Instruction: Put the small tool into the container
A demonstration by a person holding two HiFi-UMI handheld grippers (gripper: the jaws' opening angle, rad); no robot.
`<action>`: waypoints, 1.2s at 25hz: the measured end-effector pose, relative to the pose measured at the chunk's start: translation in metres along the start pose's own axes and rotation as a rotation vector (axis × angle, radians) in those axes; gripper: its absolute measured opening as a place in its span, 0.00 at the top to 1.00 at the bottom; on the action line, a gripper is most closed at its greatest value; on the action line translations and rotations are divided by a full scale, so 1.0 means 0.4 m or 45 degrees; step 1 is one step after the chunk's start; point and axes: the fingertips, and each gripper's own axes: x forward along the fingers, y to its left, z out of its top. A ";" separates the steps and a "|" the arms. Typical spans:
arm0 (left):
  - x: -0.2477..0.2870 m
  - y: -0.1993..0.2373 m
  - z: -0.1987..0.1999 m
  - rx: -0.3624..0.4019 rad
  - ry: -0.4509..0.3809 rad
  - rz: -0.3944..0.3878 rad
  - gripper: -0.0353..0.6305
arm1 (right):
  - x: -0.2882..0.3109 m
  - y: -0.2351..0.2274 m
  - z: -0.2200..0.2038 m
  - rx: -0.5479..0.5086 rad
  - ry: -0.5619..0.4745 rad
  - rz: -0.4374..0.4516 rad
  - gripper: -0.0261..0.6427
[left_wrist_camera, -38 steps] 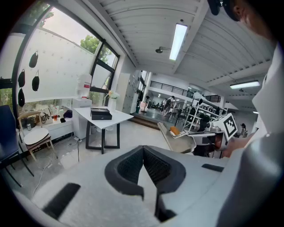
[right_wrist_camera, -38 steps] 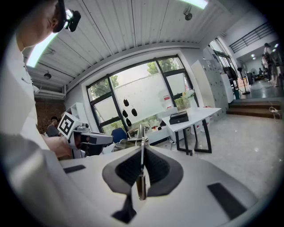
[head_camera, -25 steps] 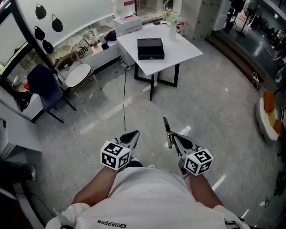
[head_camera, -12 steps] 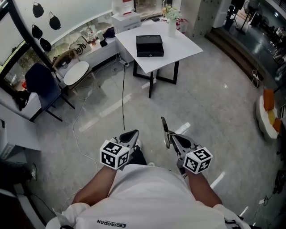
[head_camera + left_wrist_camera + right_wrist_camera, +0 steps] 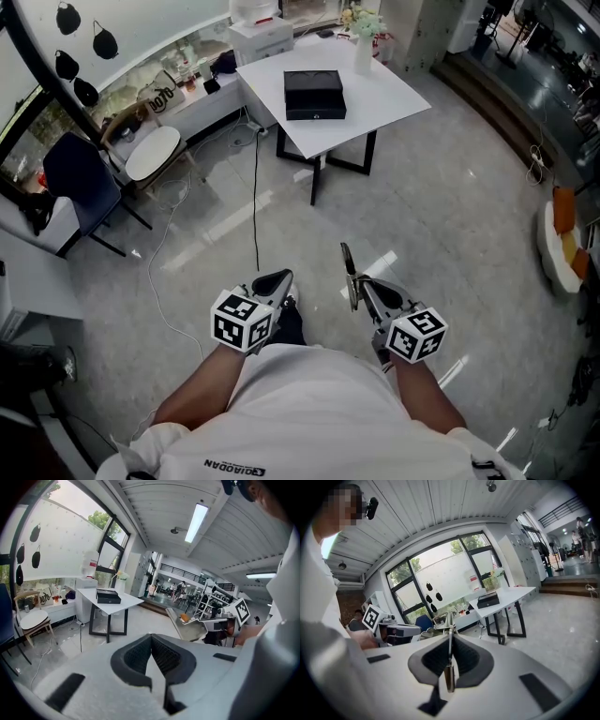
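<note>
My right gripper (image 5: 361, 286) is shut on a thin metal tool (image 5: 349, 272), which sticks out forward past its tips. In the right gripper view the tool (image 5: 449, 667) stands on edge between the pads. The left gripper (image 5: 275, 281) is shut with nothing in it, its pads (image 5: 161, 656) meeting at the tip. Both are held close in front of the person's body, above the floor. A black box-like container (image 5: 314, 94) lies far ahead on a white table (image 5: 384, 103); it shows as well in the left gripper view (image 5: 108, 596) and the right gripper view (image 5: 488, 600).
A white vase with flowers (image 5: 363, 52) stands at the table's far corner. To the left are a blue chair (image 5: 80, 178), a round white stool (image 5: 155, 155) and a low cluttered counter (image 5: 187, 80). A cable (image 5: 255, 206) trails over the glossy floor.
The chair and stool have slid a little to the left in the head view. Both grippers keep their places and the right one still holds the tool. A dark shoe now shows by the left gripper.
</note>
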 end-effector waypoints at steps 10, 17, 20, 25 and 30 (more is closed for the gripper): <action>0.128 0.224 0.184 0.006 -0.032 0.004 0.94 | 0.239 -0.093 0.184 -0.029 0.002 -0.009 0.94; 0.209 0.357 0.316 0.055 -0.052 -0.049 0.93 | 0.390 -0.142 0.288 -0.027 -0.009 -0.049 0.94; 0.239 0.416 0.332 0.045 -0.035 -0.067 0.94 | 0.453 -0.156 0.300 -0.018 0.009 -0.065 0.94; 0.294 0.490 0.362 0.065 -0.019 -0.117 0.93 | 0.547 -0.180 0.331 -0.015 0.000 -0.092 0.94; 0.330 0.544 0.394 0.072 -0.007 -0.146 0.93 | 0.604 -0.196 0.343 -0.010 0.022 -0.113 0.94</action>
